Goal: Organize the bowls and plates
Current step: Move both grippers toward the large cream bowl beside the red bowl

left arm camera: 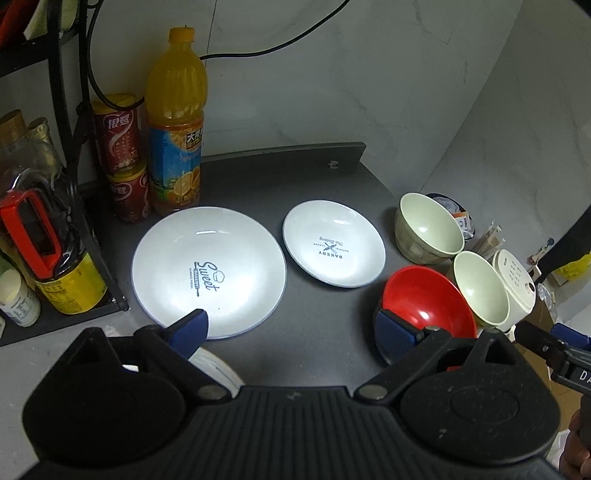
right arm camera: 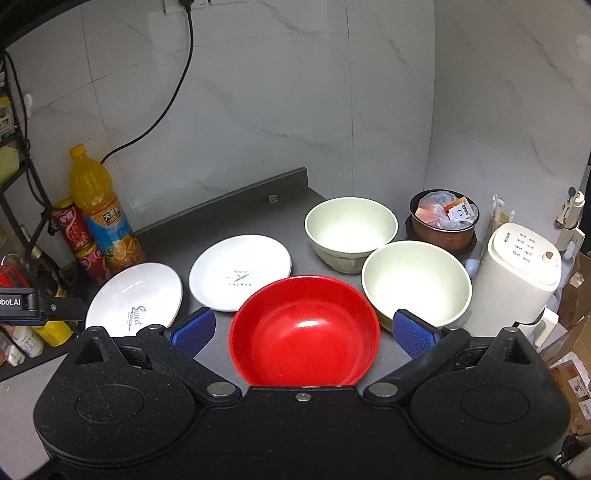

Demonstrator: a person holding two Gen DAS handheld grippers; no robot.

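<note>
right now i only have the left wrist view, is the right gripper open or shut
Observer: Open. The right gripper has its jaws wide apart, with the red bowl lying between them in its own view, not gripped.
Operator: whats that dark round thing at the back right
Observer: A brown pot, stuffed with plastic bags and small packets.
Operator: and higher up the wall past my frame
Observer: The black cable ends in a plug high on the wall.
</note>
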